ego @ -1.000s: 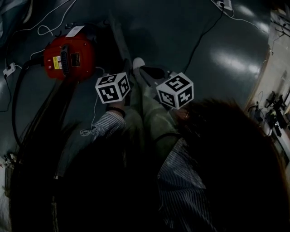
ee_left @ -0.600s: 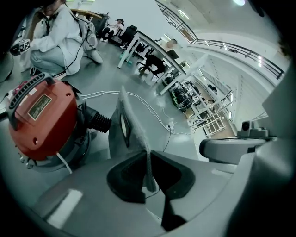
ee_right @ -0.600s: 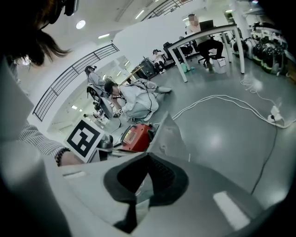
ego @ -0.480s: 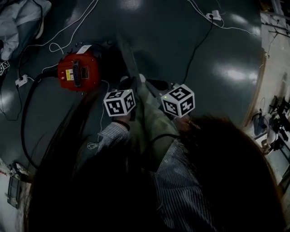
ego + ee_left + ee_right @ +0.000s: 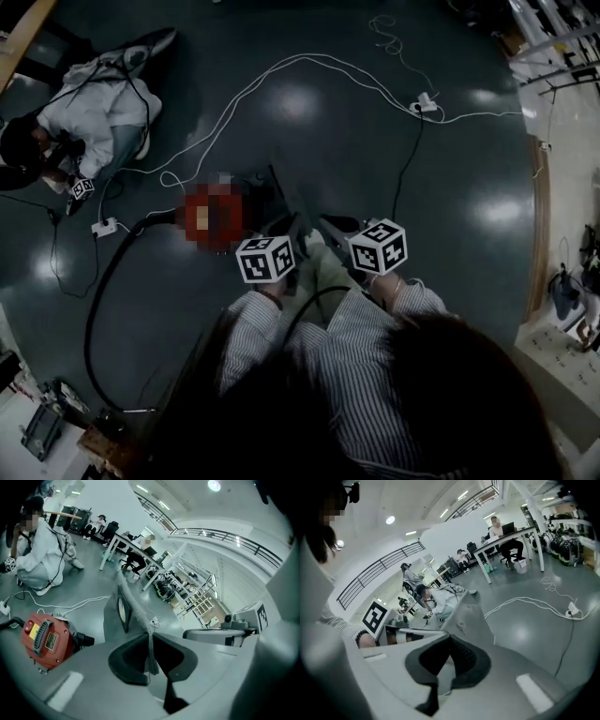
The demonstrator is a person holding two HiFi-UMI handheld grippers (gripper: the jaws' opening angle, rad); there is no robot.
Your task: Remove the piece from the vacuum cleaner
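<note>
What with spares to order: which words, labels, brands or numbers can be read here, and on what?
None can be read.
Yellow label on the red vacuum: too small.
Dark plate beside it: blurred.
Marker cubes: square patterns only, no letters.

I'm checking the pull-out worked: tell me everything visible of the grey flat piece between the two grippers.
The grey flat piece looks like felt, with a fuzzy edge and a dark-rimmed oval hole in one face. It stands edge-on in the air, pinched by the left gripper and the right gripper, apart from the red vacuum cleaner.
</note>
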